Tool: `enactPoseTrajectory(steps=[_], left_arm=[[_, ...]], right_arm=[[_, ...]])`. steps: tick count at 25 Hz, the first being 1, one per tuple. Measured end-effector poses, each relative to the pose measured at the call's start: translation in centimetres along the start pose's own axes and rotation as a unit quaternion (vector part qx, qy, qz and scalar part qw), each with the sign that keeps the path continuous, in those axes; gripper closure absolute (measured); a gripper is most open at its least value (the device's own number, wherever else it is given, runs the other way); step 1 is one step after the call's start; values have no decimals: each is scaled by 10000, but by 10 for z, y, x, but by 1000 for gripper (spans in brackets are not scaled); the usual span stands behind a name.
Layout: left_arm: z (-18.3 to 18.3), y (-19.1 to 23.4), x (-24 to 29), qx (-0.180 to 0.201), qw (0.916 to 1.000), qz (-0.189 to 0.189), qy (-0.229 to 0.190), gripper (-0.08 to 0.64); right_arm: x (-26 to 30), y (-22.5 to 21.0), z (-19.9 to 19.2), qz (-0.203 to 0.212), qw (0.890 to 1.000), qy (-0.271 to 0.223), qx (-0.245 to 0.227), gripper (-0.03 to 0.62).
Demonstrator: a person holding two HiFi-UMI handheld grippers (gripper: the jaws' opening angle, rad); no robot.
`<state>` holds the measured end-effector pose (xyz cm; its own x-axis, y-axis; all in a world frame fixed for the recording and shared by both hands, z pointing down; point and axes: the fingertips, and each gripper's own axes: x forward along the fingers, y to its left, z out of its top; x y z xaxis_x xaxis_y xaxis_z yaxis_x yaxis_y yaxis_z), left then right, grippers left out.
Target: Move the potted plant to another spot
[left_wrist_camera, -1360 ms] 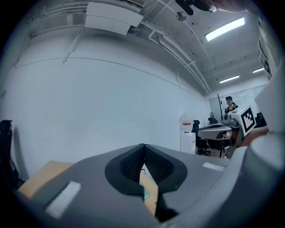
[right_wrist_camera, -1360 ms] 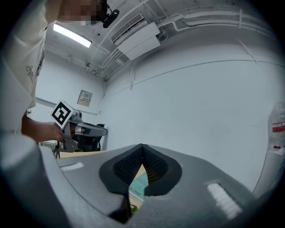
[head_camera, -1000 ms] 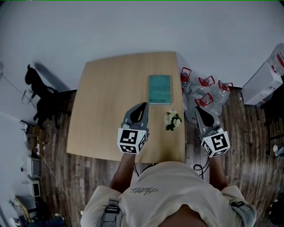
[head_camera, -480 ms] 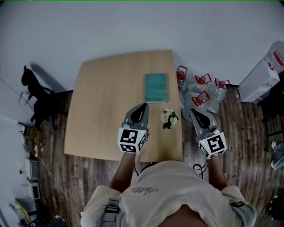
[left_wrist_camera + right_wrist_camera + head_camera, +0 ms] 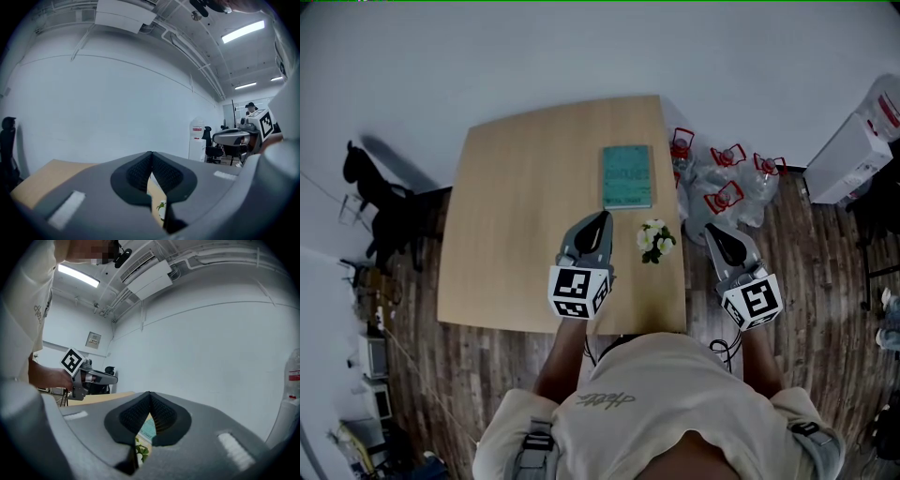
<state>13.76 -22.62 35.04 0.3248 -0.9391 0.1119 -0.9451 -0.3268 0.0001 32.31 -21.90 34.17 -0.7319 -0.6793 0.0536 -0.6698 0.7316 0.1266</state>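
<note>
A small potted plant (image 5: 653, 240) with white flowers stands near the right edge of the wooden table (image 5: 525, 216). My left gripper (image 5: 602, 217) hovers just to its left, jaws shut and empty. My right gripper (image 5: 712, 228) is beyond the table's right edge, to the right of the plant, also shut and empty. In the left gripper view the jaws (image 5: 151, 153) meet at the tips, and a bit of the plant (image 5: 161, 208) shows below them. The right gripper view shows its jaws (image 5: 149, 393) touching, with plant leaves (image 5: 140, 451) under them.
A teal book (image 5: 626, 176) lies on the table behind the plant. Several clear bottles with red handles (image 5: 727, 192) sit on the floor right of the table, beside a white box (image 5: 853, 159). A black chair (image 5: 380, 202) stands at the left. A white wall lies behind.
The head view has shifted slightly. Both grippers stay shut and keep their places on either side of the plant, which has not moved on the table.
</note>
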Motion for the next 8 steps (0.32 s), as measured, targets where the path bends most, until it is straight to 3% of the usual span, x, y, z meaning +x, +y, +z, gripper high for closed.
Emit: enactPoseTrajectory(steps=[8], left_arm=[[2,0,-7,-15,9999,153,-40,546]], right_arm=[[-6,-10,-4,4,10000,-4,47,591]])
